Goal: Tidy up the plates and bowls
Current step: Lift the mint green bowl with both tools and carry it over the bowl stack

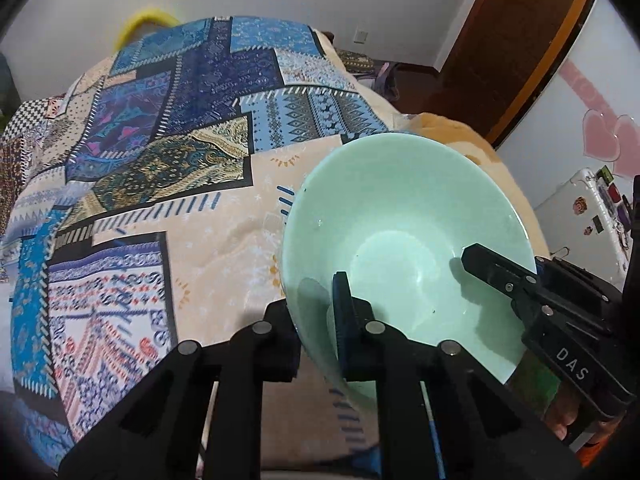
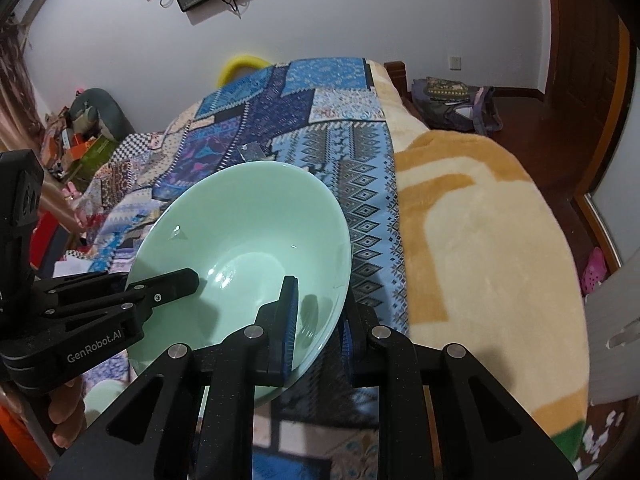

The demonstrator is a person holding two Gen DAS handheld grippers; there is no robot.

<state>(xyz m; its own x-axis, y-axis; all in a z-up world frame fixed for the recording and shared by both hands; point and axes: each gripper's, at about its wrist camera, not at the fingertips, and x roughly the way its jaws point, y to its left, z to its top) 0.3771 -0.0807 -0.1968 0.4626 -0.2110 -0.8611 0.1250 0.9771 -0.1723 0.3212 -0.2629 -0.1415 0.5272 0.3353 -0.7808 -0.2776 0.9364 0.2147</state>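
Note:
A pale green bowl (image 1: 404,240) is held tilted above the patterned bed cover, and it also shows in the right wrist view (image 2: 248,232). My left gripper (image 1: 316,320) is shut on the bowl's near-left rim, one finger inside and one outside. My right gripper (image 2: 320,320) is shut on the opposite rim, one finger inside and one outside. The right gripper's finger (image 1: 492,270) reaches into the bowl in the left wrist view. The left gripper's finger (image 2: 168,284) reaches into the bowl in the right wrist view. The bowl is empty.
A blue patchwork cover (image 1: 180,128) lies over the bed, with a beige and orange blanket (image 2: 480,240) on the right side. A white case with stickers (image 1: 588,216) stands at the right. Clutter (image 2: 80,136) sits at the far left by the wall.

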